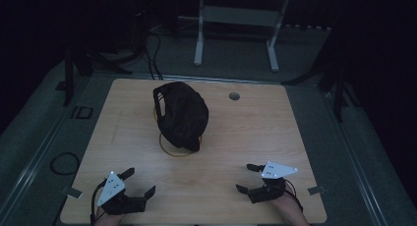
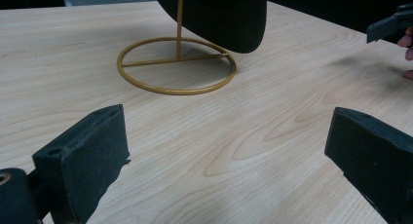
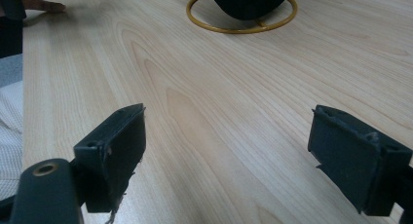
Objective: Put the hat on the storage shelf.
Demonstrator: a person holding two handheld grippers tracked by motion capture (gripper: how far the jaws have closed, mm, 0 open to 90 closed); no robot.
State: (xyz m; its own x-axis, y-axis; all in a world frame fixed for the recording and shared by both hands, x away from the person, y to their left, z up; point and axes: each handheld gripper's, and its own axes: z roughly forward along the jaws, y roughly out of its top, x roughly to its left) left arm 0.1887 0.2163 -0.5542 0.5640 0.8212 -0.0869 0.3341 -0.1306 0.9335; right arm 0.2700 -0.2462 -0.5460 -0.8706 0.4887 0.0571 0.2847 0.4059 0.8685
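Fingers of both grippers stand spread wide and hold nothing: the left gripper [image 1: 136, 182] near the tabletop's front-left corner, the right gripper [image 1: 248, 178] towards its front-right. Well ahead, nearer the back edge, a black fabric cap [image 1: 181, 114] hangs on a thin gold wire stand with a ring base [image 2: 176, 65]. Approaching low from both sides should avoid tipping the light stand.

black cap [image 2: 214, 14] cut off by top edge (both gripper views), gold stand [image 1: 173, 150] mostly hidden beneath it
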